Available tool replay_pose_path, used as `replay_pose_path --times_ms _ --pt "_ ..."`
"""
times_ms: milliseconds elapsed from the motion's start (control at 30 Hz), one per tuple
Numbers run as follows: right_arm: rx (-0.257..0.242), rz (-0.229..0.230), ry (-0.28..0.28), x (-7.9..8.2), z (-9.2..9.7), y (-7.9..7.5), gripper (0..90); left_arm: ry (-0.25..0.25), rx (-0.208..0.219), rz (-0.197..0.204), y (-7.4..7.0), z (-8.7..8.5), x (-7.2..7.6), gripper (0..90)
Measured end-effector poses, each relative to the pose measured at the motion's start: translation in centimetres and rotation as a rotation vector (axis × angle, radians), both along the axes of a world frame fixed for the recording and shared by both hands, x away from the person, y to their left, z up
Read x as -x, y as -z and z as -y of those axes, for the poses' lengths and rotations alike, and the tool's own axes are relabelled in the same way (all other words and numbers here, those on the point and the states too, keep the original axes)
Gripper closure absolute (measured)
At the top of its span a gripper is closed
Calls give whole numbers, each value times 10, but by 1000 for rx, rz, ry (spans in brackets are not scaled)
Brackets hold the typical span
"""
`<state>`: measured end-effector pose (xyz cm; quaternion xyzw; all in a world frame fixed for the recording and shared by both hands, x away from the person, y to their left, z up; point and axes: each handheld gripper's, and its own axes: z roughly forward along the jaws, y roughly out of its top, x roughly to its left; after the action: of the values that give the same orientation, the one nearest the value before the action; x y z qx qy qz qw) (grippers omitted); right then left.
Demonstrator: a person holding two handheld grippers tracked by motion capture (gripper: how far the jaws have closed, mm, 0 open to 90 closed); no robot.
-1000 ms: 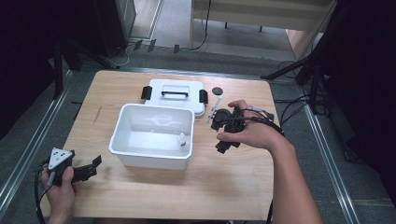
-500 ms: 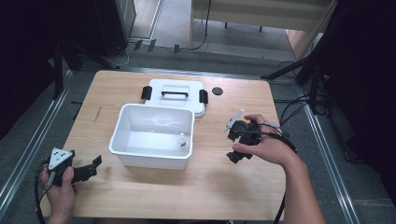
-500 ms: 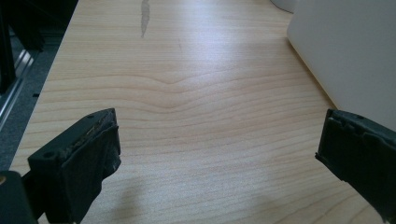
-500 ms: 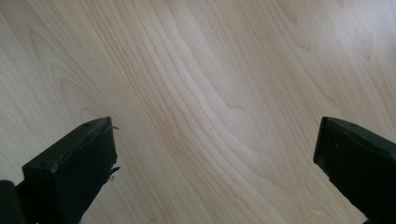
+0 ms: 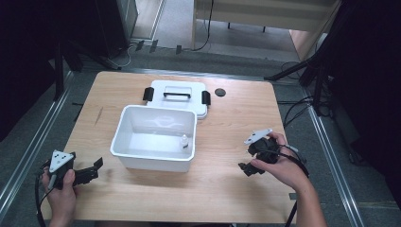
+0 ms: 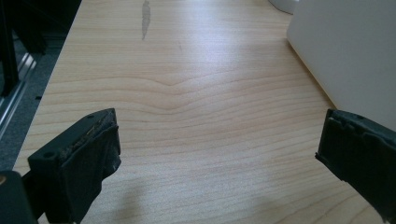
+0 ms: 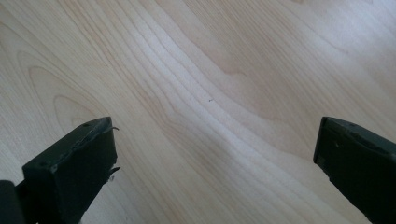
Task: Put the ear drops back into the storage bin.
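Right hand-held gripper (image 5: 249,160) pulled back over bare wooden table (image 5: 227,189).

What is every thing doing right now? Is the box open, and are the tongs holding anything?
white box: open, lid off, upright on the table.
lid: lying flat behind the box, handle up.
small bottle: standing upright inside the box.
left tongs: open, holding nothing.
right tongs: open, holding nothing.

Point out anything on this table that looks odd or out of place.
Little stands out. The bin sits open, its lid flat behind it. One small bottle stands in its right corner. A dark streak marks the wood to the left.
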<state>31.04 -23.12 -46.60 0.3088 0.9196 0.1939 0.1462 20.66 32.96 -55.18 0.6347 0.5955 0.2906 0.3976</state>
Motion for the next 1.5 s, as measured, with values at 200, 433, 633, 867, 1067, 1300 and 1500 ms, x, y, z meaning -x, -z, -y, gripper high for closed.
replay_pose_path --times_ms 200,433,633,867,1067,1300,1500 --pt "-79 21 60 11 23 14 0 2 -8 -1 0 0 0 0" --pt "-158 86 155 24 48 31 0 1 -9 -3 0 0 0 0" --pt "-232 185 277 40 68 47 0 -2 -12 -3 0 1 0 0" --pt "-311 276 404 58 89 64 0 -2 -27 -3 0 2 0 0" --pt "-413 310 483 74 105 76 0 -3 -34 3 0 4 1 0" --pt "-521 346 533 85 115 80 0 -8 -50 4 0 5 1 0" --pt "-618 323 567 84 124 81 0 -9 -17 1 0 2 1 0"
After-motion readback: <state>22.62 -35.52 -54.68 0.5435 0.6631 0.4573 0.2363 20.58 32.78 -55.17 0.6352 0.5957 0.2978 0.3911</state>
